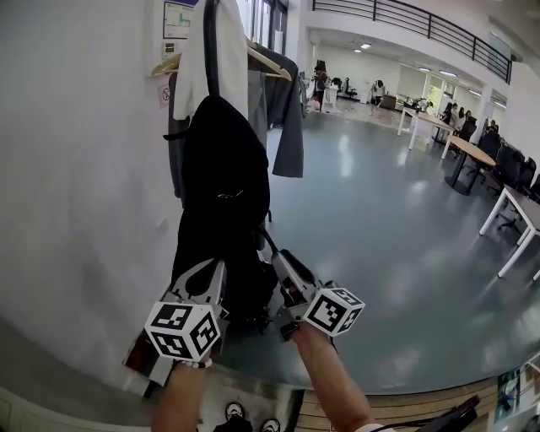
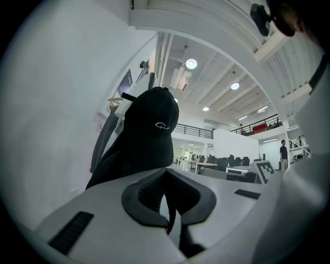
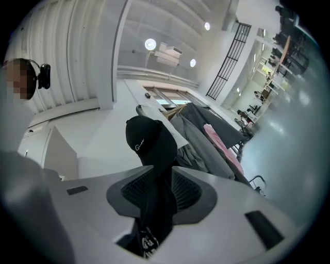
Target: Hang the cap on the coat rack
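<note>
— Just short of the coat rack (image 1: 210, 34), low down, what are the two tongs doing?

— The left tongs (image 2: 165, 171) are pressed together at the tips. A thin dark line runs down between the pads. Strap or shadow, I can't tell. The right tongs (image 3: 161, 175) are pinching a fold of the black garment (image 1: 228, 236) that hangs from the rack. The cloth fills the gap between the pads, and a label (image 3: 147, 240) with white print dangles at the near end.

— And the cap (image 2: 152, 126)?

— It hangs on the coat rack, above both tongs and well apart from them. It sits on top of that black garment, with its small white logo (image 2: 162, 125) turned toward the tongs.

— What else is on the rack?

— Higher up there is a white garment (image 1: 229, 59) on a wooden hanger (image 1: 272, 66). On the rack's right in the head view hangs a grey jacket (image 1: 288, 126).

— And beyond the rack?

— A white wall (image 1: 84, 169) stands to its left. Far past it on the right are a glossy grey floor (image 1: 380, 219) and an upper-level railing (image 1: 422, 21).
</note>
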The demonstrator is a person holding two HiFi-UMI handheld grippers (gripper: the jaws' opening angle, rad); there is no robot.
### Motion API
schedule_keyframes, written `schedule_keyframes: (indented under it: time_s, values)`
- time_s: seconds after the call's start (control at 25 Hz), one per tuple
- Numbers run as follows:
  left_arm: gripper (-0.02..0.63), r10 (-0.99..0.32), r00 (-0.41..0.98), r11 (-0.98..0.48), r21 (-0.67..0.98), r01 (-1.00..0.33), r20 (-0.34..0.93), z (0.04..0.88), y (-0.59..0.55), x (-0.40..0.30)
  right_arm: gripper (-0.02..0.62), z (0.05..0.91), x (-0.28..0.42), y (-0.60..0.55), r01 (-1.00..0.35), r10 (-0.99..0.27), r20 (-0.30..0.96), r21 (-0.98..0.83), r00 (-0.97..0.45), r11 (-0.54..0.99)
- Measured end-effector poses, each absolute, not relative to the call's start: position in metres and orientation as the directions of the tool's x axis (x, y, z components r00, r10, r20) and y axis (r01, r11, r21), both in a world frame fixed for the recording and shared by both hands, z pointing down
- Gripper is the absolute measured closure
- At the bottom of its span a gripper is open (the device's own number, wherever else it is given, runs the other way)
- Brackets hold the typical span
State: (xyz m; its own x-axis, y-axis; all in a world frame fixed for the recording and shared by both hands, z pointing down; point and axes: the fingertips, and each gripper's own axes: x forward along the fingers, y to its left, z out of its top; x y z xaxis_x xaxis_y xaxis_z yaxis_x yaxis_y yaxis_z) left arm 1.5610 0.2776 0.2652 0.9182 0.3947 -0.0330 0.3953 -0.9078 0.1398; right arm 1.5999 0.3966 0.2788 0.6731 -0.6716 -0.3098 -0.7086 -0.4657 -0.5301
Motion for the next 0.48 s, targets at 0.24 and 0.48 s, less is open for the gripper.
schedule_keyframes:
  time_s: [0.24, 0.48]
  values:
    - [0.602, 0.374, 0.927, -0.916, 0.157, 0.37, -0.002, 0.293, 0.278, 1.543, 0.594, 0.301, 1.577, 0.398, -0.705, -0.685, -0.293, -0.545, 0.668, -0.454]
    - [0.602, 0.39, 0.921, -0.906, 0.173, 0.385, -0.005, 0.3, 0.275, 1.518, 0.594, 0.289, 1.542, 0.392, -0.737, -0.695, -0.321, -0.504, 0.644, -0.45]
